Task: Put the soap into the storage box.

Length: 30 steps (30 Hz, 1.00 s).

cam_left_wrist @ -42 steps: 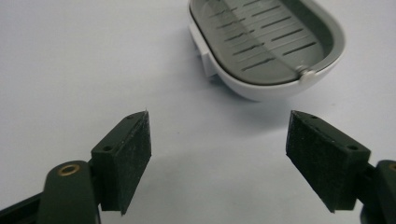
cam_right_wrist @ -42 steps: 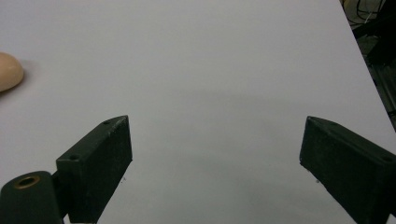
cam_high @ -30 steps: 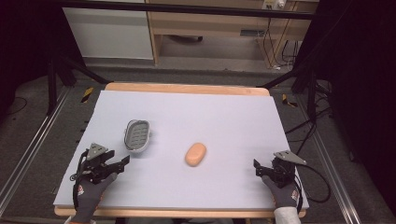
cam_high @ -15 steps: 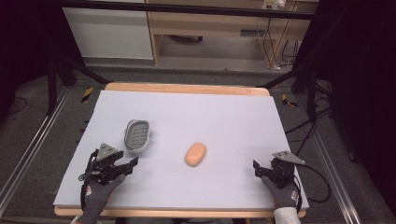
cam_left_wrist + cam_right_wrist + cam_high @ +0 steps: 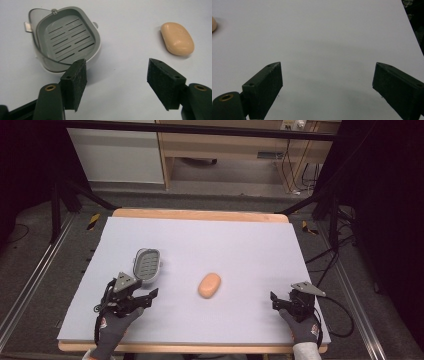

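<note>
At the left of the desk (image 5: pixel 240 245), which is wooden-edged and covered with a pale lavender sheet, the left claw (image 5: pixel 145 296) sits in a gloved hand (image 5: pixel 111 330) near the front edge. Its jaws stand wide apart and hold nothing. In the left gripper view, the left claw (image 5: pixel 116 77) points at the bare sheet between two things. Just beyond its left jaw lies the grey plastic soap dish with a slotted floor (image 5: pixel 66 37); in the high view this soap dish (image 5: pixel 147 264) lies just behind the claw, apart from it. Farther right, near the middle of the desk, the peach-coloured oval bar of soap (image 5: pixel 209 285) lies flat on the sheet, well apart from the dish; in the left gripper view the soap (image 5: pixel 177 38) lies beyond the right jaw. At the right, near the front edge, the right claw (image 5: pixel 276 301) is held in the other gloved hand (image 5: pixel 302 325). In the right gripper view the right claw (image 5: pixel 327 85) gapes wide, empty, over bare sheet.
</note>
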### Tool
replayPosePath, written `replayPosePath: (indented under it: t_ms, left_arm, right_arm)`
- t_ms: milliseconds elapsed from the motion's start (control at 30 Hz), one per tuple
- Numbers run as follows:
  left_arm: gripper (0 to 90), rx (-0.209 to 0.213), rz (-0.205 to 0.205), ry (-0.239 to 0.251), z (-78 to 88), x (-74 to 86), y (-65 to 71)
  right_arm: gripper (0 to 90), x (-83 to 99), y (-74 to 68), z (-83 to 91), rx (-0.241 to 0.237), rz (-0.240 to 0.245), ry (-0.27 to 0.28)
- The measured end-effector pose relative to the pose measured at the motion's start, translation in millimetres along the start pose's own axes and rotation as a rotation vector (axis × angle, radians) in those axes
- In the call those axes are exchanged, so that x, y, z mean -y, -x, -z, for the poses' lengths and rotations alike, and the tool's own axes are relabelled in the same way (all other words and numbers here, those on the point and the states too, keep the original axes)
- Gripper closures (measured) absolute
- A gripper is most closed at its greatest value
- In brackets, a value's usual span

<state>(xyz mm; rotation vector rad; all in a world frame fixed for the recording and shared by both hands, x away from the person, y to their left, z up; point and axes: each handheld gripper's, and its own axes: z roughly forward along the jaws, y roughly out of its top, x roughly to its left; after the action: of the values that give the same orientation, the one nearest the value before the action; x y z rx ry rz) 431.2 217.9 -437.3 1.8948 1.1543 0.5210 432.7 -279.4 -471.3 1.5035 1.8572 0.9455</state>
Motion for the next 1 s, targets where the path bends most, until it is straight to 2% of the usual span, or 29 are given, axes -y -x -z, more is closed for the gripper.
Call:
replayPosePath:
  t_ms: [133, 467, 900, 1000]
  left_arm:
    - [31.1, 0.012, -0.021, -0.008, -3.1, -5.0, 6.5]
    - [30.3, 0.037, -0.039, 0.012, -6.0, -25.1, 15.6]
    - [29.5, 0.078, -0.071, 0.001, -25.9, -45.0, 38.1]
    - [29.5, 0.085, -0.066, 0.000, -31.1, -48.0, 42.9]
  right_arm:
    - [9.4, -0.1, -0.5, -0.4, -0.003, -0.005, -0.002]
    - [9.1, -0.2, -0.9, -0.8, -0.005, 0.001, -0.007]
    - [8.7, -0.8, -1.6, -1.8, -0.005, -0.005, -0.009]
    - [8.6, -0.7, -1.9, -2.6, -0.006, -0.001, -0.014]
